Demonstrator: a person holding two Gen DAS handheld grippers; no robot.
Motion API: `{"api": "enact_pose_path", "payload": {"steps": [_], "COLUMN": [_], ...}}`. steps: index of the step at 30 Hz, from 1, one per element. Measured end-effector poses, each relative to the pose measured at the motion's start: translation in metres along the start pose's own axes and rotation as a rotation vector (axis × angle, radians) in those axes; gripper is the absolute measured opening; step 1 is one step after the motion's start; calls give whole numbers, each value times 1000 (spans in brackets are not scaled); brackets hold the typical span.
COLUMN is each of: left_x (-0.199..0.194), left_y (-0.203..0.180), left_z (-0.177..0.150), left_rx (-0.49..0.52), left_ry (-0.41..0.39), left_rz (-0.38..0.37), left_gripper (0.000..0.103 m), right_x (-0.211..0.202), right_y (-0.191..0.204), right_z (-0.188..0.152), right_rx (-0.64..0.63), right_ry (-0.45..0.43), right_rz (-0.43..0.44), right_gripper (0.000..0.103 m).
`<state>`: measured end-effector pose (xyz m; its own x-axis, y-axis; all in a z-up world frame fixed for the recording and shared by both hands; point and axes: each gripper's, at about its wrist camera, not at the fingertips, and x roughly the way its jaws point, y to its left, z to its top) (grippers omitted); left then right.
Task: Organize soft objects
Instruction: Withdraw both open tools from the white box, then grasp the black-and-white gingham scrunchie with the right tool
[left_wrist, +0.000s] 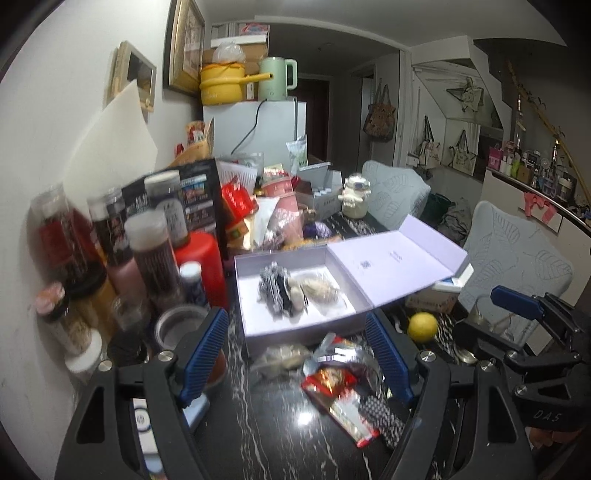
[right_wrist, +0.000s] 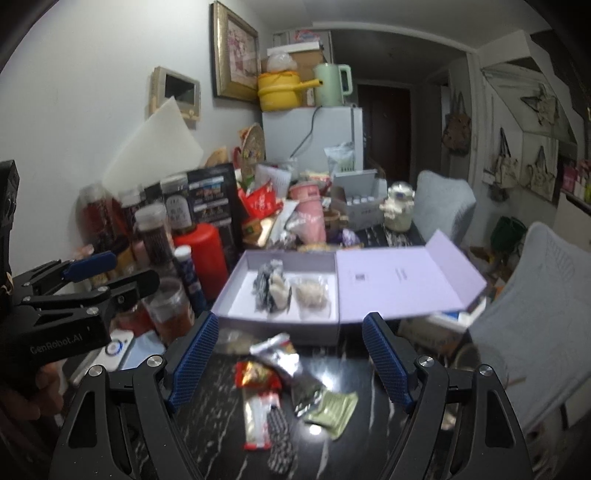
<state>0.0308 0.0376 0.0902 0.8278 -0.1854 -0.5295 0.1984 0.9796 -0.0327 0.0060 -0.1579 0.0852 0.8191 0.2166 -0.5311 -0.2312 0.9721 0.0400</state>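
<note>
An open lilac box (left_wrist: 291, 332) (right_wrist: 236, 275) lies on the black marble table (left_wrist: 273, 435). Inside it sit a black-and-white patterned soft item (left_wrist: 275, 291) (right_wrist: 267, 286) and a beige soft item in clear wrap (left_wrist: 321, 290) (right_wrist: 312, 295). Just in front of the box are a clear bag with something beige (left_wrist: 280, 360), red and silver snack packets (left_wrist: 330, 380) (right_wrist: 258, 376), a checkered cloth piece (left_wrist: 384, 417) (right_wrist: 280, 435) and a green packet (right_wrist: 332, 410). My left gripper (left_wrist: 297, 354) hangs open over these loose things, holding nothing. My right gripper (right_wrist: 291, 354) is open and empty beside it.
Jars, bottles and a red canister (left_wrist: 201, 266) crowd the table's left side by the wall. Packets, a pink cup (right_wrist: 310, 218) and a small white figure (left_wrist: 356, 195) fill the back. A lemon (left_wrist: 422, 325) lies right of the box, and grey chairs (right_wrist: 532, 302) stand to the right.
</note>
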Motion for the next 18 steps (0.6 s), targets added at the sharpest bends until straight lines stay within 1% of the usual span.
{"api": "enact_pose_path", "payload": {"steps": [6, 10, 15, 18], "left_x": [3, 10, 20, 23], "left_y": [-2, -2, -5, -7], "left_z": [-32, -56, -85, -99], "left_rx": [20, 2, -20, -31], "left_ry": [68, 133, 210, 230], "left_rz": [-12, -42, -73, -80], "left_gripper": [77, 77, 77, 77], "right_x": [7, 12, 19, 24], "right_y": [0, -1, 1, 3], "right_z": [-37, -61, -86, -101], "right_rx": [25, 42, 58, 59], "right_ry": [81, 129, 168, 195], "right_rz": [-8, -6, -13, -5], "right_gripper": [81, 81, 81, 81]}}
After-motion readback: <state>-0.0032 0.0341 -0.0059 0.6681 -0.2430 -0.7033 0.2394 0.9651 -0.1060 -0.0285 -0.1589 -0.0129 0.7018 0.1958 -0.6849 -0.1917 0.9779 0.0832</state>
